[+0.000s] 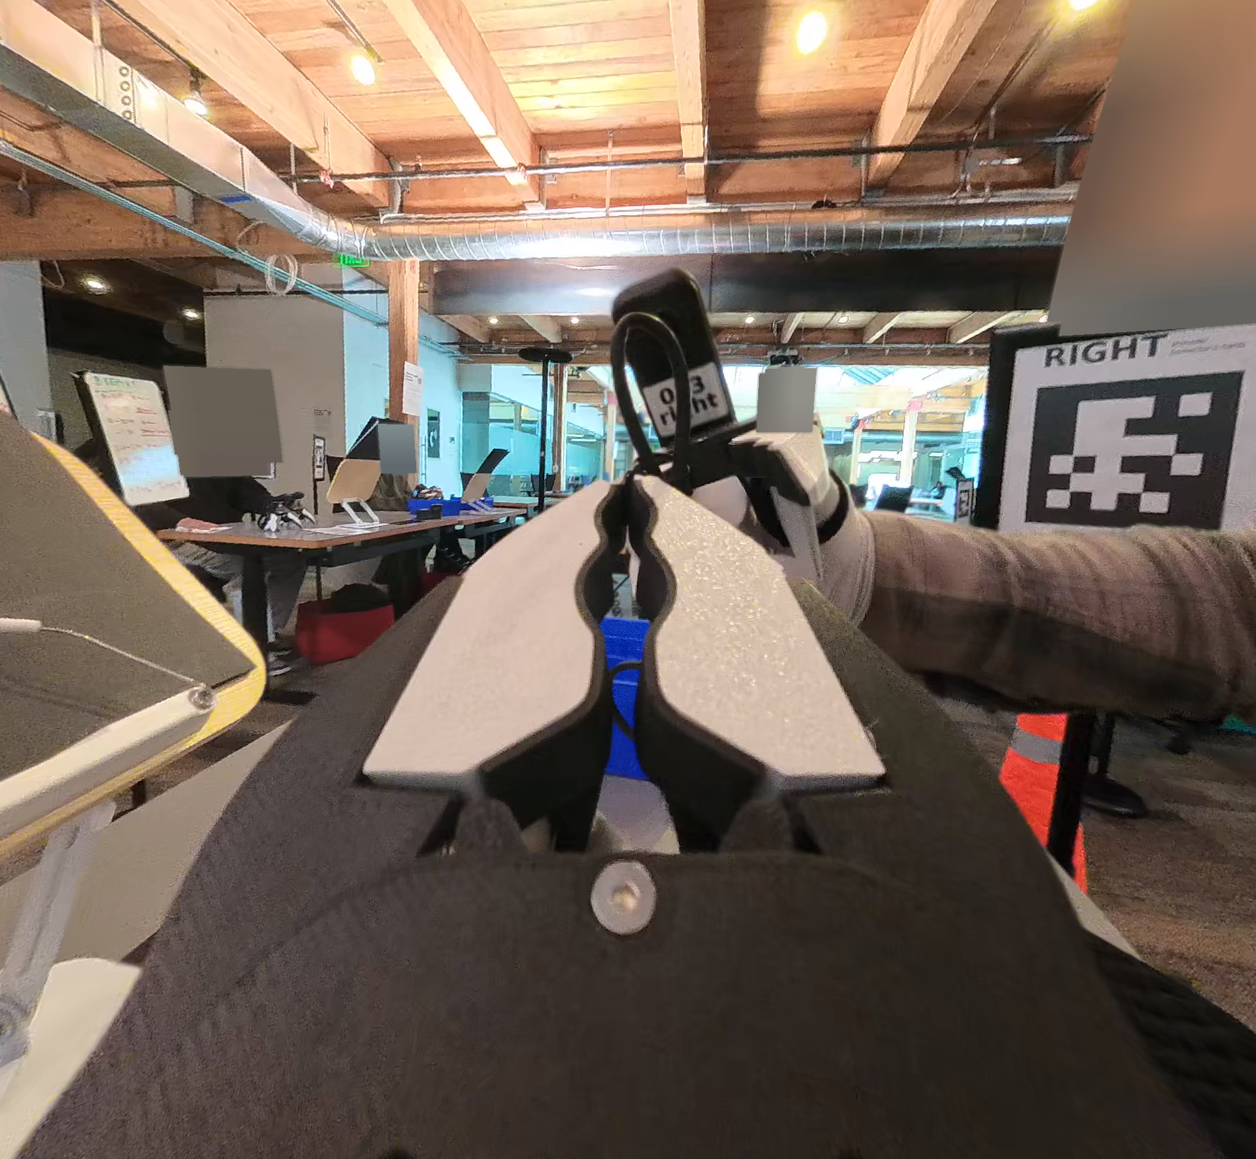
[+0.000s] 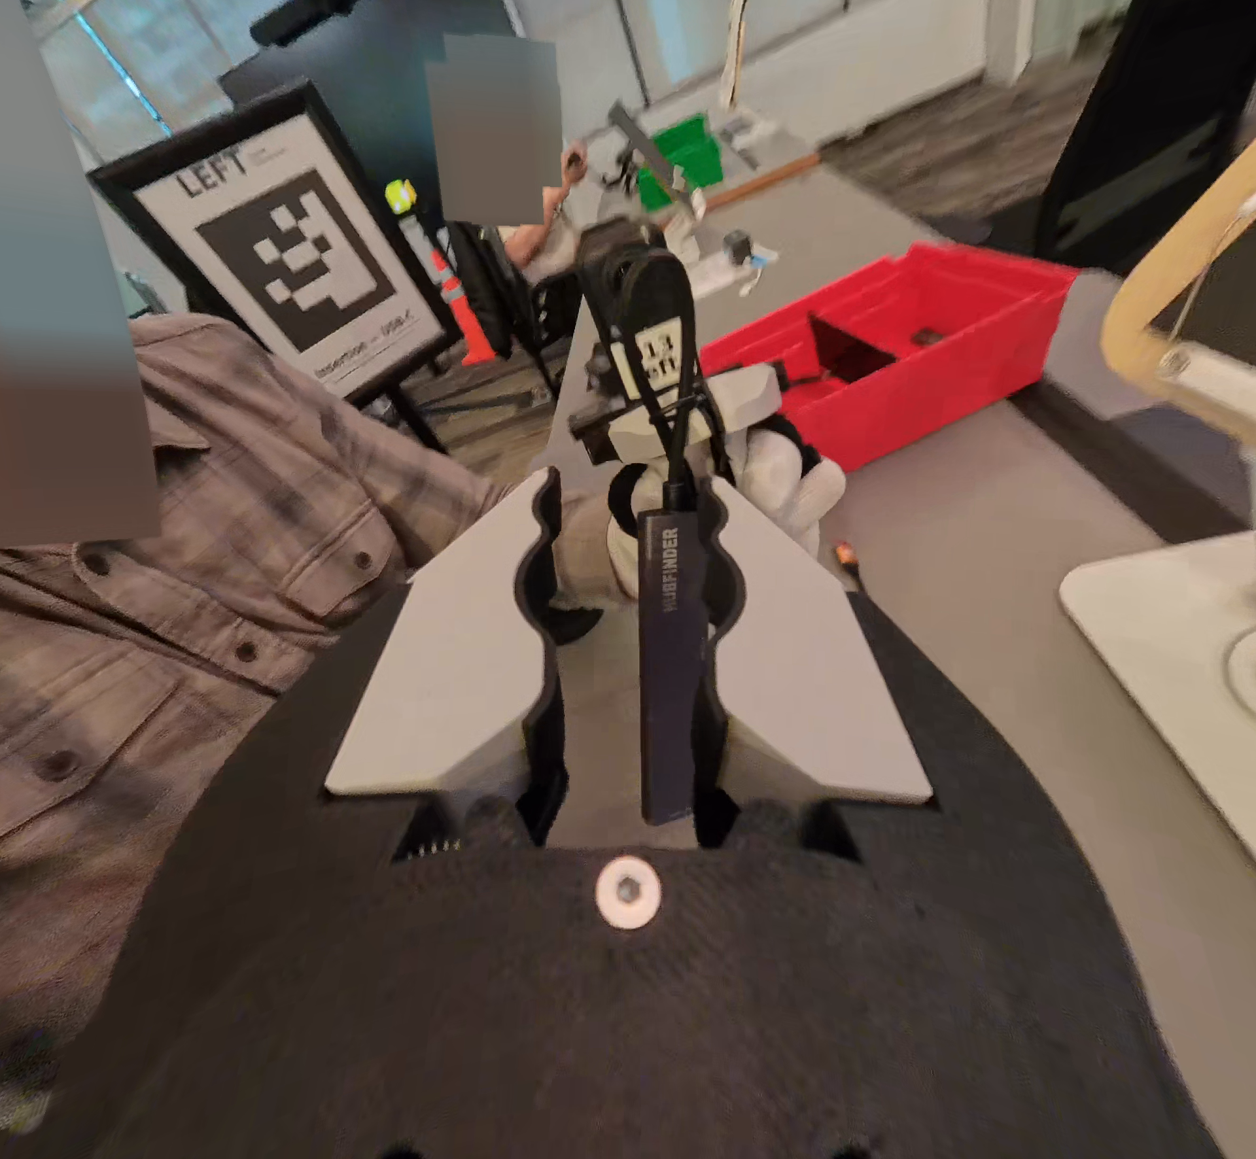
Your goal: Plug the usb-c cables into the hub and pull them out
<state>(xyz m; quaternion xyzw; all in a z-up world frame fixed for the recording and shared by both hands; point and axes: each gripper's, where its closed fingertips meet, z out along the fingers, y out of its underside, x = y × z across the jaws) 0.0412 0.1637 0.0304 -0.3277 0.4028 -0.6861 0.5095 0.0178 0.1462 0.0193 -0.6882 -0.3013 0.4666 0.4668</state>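
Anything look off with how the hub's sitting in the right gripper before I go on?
Yes. The hub lies lengthwise against only the right-hand finger of the right gripper, with an open gap to the other finger, so it looks loosely seated rather than clamped. The left gripper pinches its black cable.

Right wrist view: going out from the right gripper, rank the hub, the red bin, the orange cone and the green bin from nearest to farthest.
1. hub: between the right gripper's fingers, against the right-hand one.
2. red bin: on the grey table, ahead and right.
3. orange cone: on the floor, ahead and left, beside the framed marker sign.
4. green bin: far back, on another table.
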